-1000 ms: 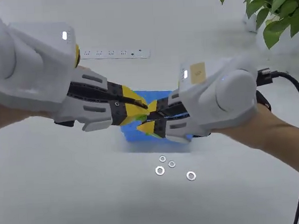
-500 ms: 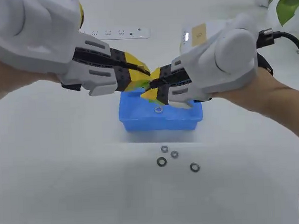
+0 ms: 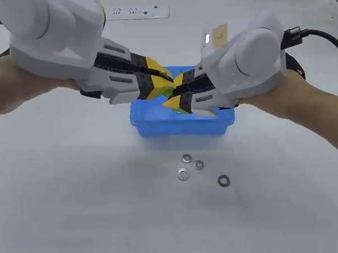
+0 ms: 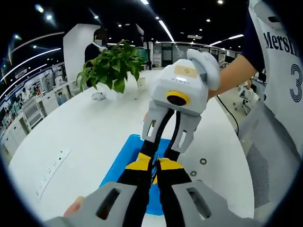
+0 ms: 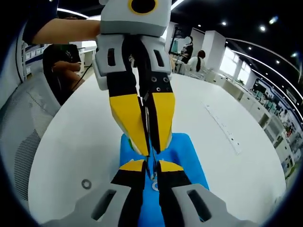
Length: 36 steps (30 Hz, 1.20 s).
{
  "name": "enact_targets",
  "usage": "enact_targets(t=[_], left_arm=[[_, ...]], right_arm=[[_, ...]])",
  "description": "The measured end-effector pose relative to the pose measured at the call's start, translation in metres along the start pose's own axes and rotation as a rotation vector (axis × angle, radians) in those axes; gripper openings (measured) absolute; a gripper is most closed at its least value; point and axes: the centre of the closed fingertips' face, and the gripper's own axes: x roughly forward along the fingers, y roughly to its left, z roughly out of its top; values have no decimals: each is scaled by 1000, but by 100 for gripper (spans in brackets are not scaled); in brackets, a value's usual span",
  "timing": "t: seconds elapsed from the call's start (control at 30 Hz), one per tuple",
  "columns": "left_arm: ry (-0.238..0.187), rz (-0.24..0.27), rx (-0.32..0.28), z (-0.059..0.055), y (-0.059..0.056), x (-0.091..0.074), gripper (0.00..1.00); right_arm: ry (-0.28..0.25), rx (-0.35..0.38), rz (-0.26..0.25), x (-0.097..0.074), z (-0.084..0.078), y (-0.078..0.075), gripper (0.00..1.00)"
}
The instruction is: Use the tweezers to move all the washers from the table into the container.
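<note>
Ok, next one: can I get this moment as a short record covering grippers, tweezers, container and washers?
left gripper: shut on the tweezers, above the container
right gripper: shut on the tweezers too, tip to tip with the left
container: blue, open top
washer inside: one seen
loose washers: four on the table, in front of the container
task: not finished

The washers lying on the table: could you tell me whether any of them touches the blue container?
Apart: the head view shows bare table between the nearest washer and the blue container.
</note>
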Motion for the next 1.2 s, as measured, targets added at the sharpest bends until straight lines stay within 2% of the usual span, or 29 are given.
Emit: enact_targets(t=[0.13,0.27,0.43,0.7,0.87,1.07,1.1,1.2], left_arm=[[-13,0,-34,-5,2,4,8],[-2,-7,-39,-11,2,7,8],[2,-9,-60,-11,0,6,8],[3,-11,-52,-8,-3,6,8],[-3,-12,-38,-1,-8,1,8],[-2,-10,8,12,-17,-6,8],[0,-9,33,16,-20,-8,8],[4,-13,58,23,-28,-13,8]], right_arm=[[3,18,8,3,-5,2,10],[6,31,17,6,-8,4,10],[11,40,21,10,-12,5,11],[15,38,17,7,-11,5,11],[11,23,10,0,-5,6,12],[6,2,-2,-12,6,10,12],[6,-11,-6,-15,9,11,12],[2,-24,-8,-23,16,15,12]])
